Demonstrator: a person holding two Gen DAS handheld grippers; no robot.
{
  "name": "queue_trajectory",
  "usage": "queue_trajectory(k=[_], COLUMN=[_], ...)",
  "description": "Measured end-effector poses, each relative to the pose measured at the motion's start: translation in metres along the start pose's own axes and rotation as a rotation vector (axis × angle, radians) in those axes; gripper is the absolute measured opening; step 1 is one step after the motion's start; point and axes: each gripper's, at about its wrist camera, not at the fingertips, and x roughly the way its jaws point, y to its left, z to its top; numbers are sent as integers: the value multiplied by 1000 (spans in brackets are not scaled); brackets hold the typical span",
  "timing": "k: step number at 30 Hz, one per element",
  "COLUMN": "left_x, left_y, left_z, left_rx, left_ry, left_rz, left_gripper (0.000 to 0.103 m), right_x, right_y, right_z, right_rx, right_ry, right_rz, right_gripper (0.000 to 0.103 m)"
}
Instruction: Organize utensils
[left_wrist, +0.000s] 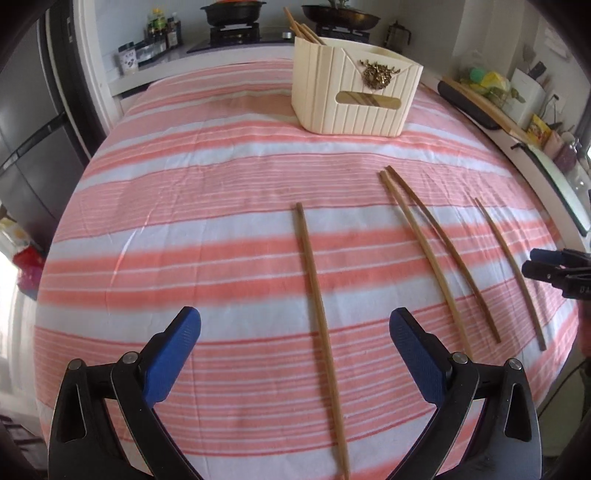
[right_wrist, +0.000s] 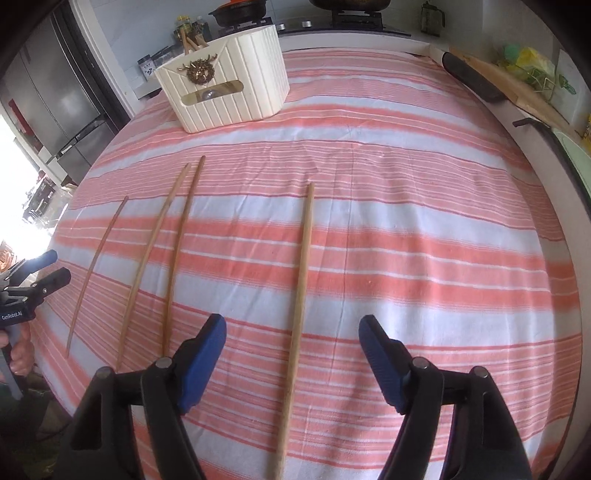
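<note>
Striped cloth (left_wrist: 184, 206) covers a kitchen table where four chopsticks wait short of the cream holder (left_wrist: 354, 92).

Left gripper (left_wrist: 295, 332) and right gripper (right_wrist: 291, 336) hover, fingers apart, each straddling a chopstick (left_wrist: 317, 295); a mid-length pinch likely lifts it level. Only the right view shows something round behind the holder's window.
</note>
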Motion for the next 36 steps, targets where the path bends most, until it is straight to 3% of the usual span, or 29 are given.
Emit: queue_trajectory(k=[4,7,10,11,12,13,14,15,16,21,29,36], left_x=[26,49,67,71,74,75,76,76,76,45,-66,-134], left_y=[-8,-11,-12,-12,-12,-12,-13,-14,-15,-11,1,4], left_z=[23,35,46,50,54,59,62,66,69,76,82,79], left_rx=[71,100,103,102,101,100,97,98,97,45,-15,-29], left_ry=[35,77,116,128,135,127,125,121,124,25,-218,-365], left_rz=[18,38,33,29,26,23,16,12,3,-36,-118,-174], left_gripper=[100,92,82,75,70,58,37,24,7,5,4,4], right_x=[18,36,52,56,59,61,62,64,66,43,-76,-151], right_y=[2,7,9,10,10,10,10,9,6,-3,12,39], right_z=[29,48,67,73,79,84,89,94,97,104,96,69], right_rx=[-31,-59,-75,-78,-75,-76,-80,-72,-54,-7,-36,-104], right_ry=[39,74,77,84,84,87,93,100,104,22,-274,-480], right_rz=[-15,-12,-63,-81,-102,-118,-128,-122,-109,-54,-4,-7], right_gripper=[68,59,50,46,36,23,15,6,6,6,6,6])
